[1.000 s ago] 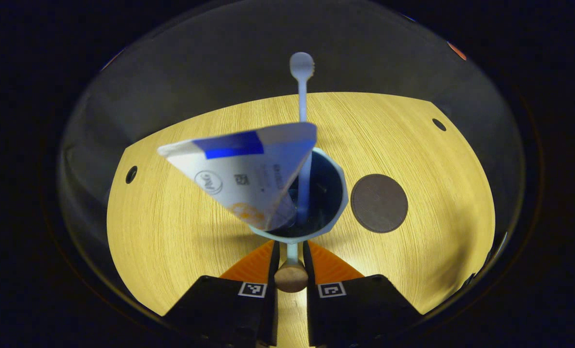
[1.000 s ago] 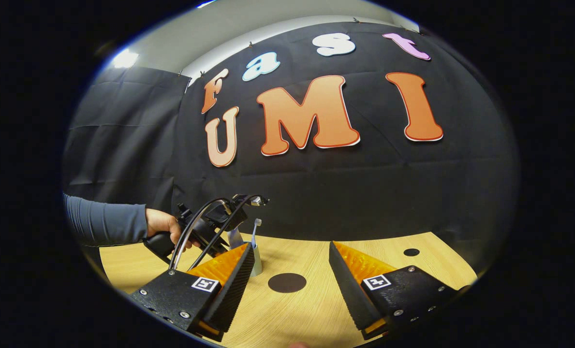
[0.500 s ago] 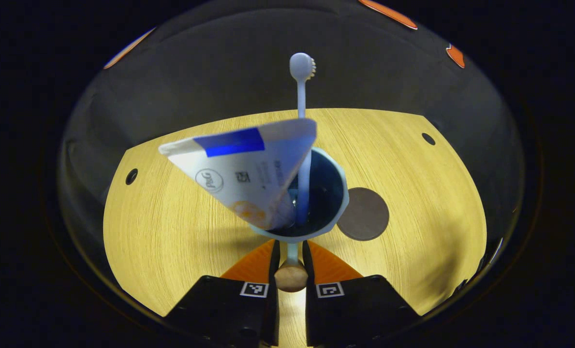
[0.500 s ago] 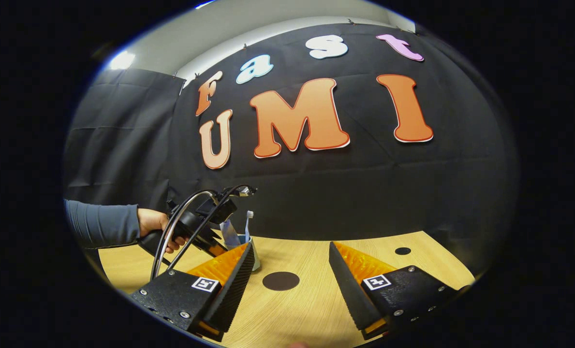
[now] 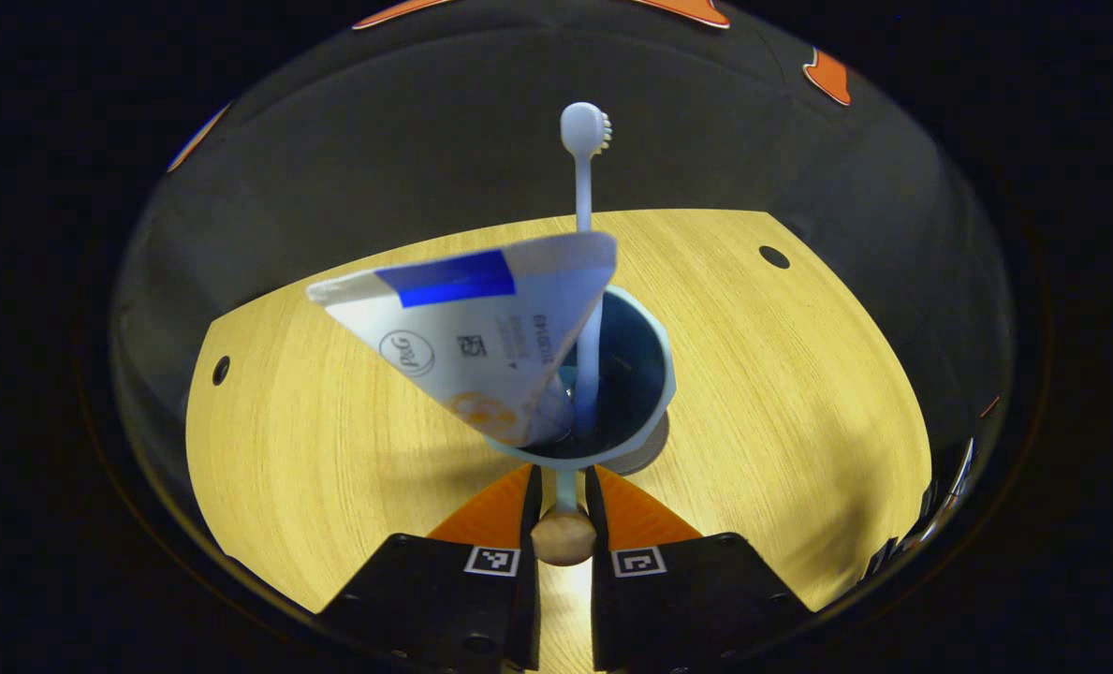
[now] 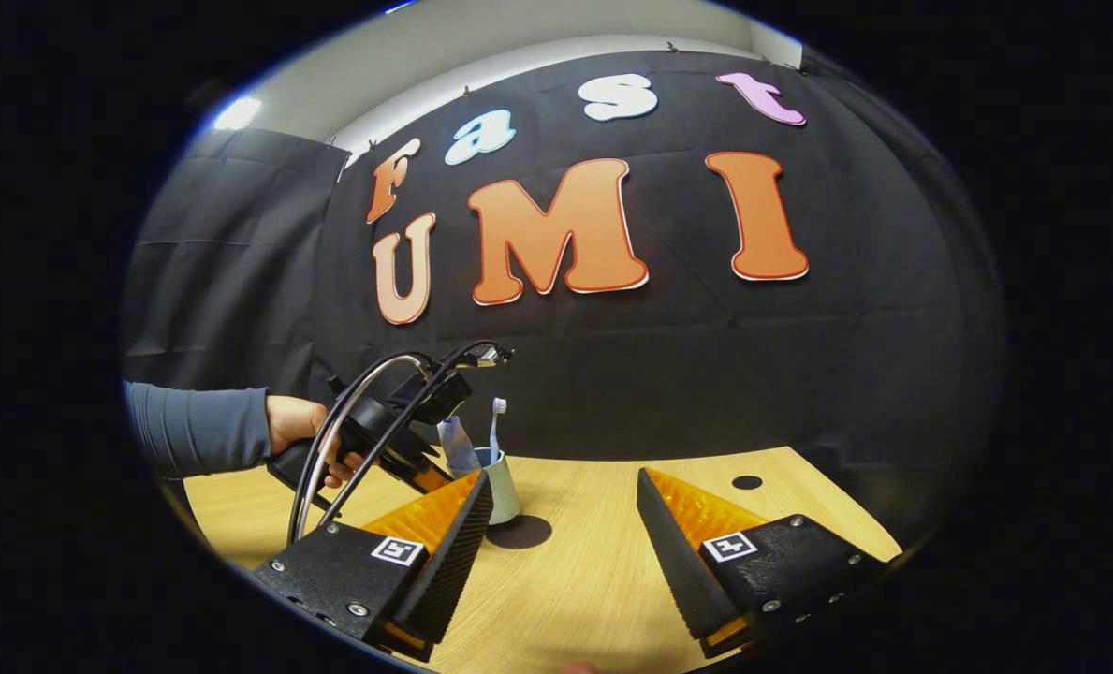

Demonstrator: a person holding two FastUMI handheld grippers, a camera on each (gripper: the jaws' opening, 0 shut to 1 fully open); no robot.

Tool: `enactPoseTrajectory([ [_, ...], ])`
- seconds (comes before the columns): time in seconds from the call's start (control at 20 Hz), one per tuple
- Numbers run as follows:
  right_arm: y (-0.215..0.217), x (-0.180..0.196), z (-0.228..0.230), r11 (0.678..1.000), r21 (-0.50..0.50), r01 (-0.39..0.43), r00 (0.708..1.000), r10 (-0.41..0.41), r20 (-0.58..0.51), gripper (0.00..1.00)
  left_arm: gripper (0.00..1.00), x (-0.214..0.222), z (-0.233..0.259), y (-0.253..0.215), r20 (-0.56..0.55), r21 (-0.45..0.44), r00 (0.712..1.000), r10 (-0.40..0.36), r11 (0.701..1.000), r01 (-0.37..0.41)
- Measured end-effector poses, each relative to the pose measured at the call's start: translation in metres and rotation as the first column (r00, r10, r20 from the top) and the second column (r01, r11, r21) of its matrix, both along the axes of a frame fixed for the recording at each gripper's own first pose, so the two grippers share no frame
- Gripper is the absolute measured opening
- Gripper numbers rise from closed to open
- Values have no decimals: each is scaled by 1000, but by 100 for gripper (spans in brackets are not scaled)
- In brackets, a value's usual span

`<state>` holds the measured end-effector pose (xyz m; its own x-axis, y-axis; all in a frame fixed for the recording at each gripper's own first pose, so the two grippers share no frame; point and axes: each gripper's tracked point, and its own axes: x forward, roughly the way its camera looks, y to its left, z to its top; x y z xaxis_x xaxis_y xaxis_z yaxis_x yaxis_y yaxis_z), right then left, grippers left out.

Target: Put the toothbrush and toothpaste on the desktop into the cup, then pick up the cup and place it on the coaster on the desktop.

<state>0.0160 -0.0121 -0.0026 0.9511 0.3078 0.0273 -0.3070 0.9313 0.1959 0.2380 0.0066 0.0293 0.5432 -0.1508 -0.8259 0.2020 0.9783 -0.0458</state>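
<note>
The pale blue cup [image 5: 645,374] holds both the toothbrush [image 5: 582,234], standing nearly upright with its bristled head above the rim, and the toothpaste [image 5: 481,342], a white tube with a blue band that leans out over the rim toward the desktop's left edge. The left gripper [image 5: 563,487] has its two fingers closed together on the cup's thin handle, with a round wooden knob [image 5: 563,538] showing between them. In the left gripper view the dark coaster [image 5: 648,447] is almost wholly hidden under the cup, only a sliver peeking out at the cup's lower right; whether the cup rests on it or hangs just above cannot be told. In the right gripper view the cup [image 6: 502,482] sits over the near edge of the coaster [image 6: 519,532], around the middle of the wooden desktop [image 6: 593,571], with a hand [image 6: 299,435] and a grey sleeve [image 6: 196,431] behind the left gripper. The right gripper [image 6: 563,524] is well apart from the cup, its fingers spread wide with nothing between them. The tube carries a small round logo and fine print, too small to read reliably.
</note>
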Motion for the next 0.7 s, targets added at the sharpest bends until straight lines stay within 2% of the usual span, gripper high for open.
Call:
enactPoseTrajectory([
  [0.3,-22,0,-13,999,11,37,999,-37,-31,93,21,3,3,0,-52,14,999,-15,1000,15],
  [0.5,-23,1,-21,999,4,45,998,-45,-51,93,29,-4,9,6,9,15,999,-41,999,41],
  [0.65,-19,3,-22,999,11,53,997,-53,-60,93,79,-7,32,20,123,37,991,-53,998,48],
  [0.7,-19,2,-20,998,11,62,996,-61,-58,93,100,-8,43,27,196,64,978,-68,996,56],
])
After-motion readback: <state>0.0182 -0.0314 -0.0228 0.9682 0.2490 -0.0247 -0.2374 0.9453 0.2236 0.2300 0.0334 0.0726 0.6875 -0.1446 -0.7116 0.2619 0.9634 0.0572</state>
